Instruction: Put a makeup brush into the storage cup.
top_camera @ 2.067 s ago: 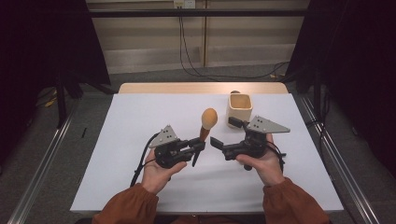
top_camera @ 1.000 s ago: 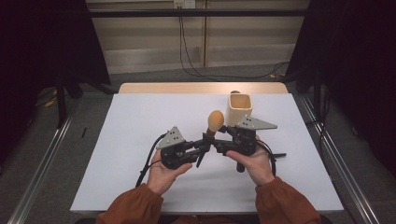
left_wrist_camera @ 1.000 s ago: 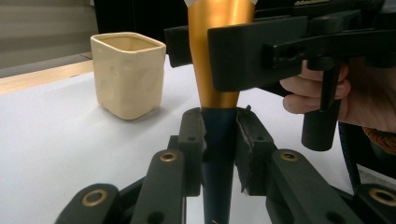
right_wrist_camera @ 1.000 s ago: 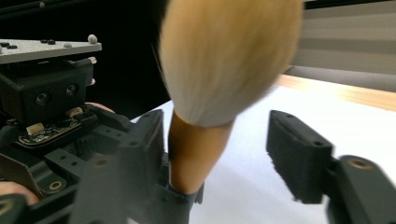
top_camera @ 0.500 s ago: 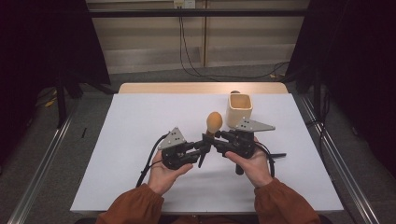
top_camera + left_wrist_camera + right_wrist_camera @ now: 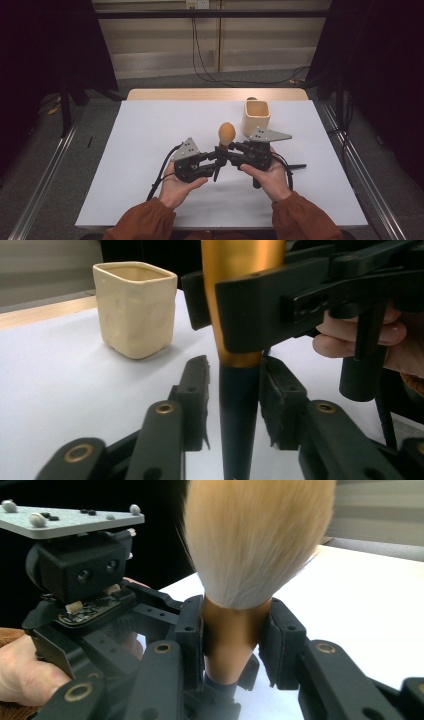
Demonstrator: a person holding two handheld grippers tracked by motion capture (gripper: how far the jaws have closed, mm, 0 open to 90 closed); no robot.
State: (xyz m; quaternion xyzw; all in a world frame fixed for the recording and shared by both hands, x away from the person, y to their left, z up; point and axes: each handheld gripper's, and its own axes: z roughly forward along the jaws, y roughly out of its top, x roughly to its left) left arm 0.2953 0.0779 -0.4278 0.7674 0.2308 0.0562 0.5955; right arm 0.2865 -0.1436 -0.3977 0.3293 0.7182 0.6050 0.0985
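A make-up brush [image 6: 226, 134] with a tan bristle head, gold ferrule and dark handle stands upright between the two grippers above the white table [image 6: 150, 130]. My right gripper [image 6: 226, 150] has just closed on the ferrule. In the right gripper view its pads squeeze the gold part [image 6: 230, 630] below the bristles [image 6: 255, 535]. My left gripper [image 6: 216, 161] sits lower, and its jaws have just been opening. In the left gripper view the dark handle [image 6: 239, 410] stands between its pads [image 6: 197, 390] with a thin gap on each side.
A cream square cup [image 6: 256, 116] stands upright behind the right hand, also seen in the left gripper view [image 6: 135, 307]. Cables trail from both grippers toward the table's near edge. Dark curtains and floor rails flank the table.
The right gripper came in from the right and closed on the brush's ferrule. The left gripper's jaws, which gripped the handle, have parted slightly. Both hands have stayed put lately.
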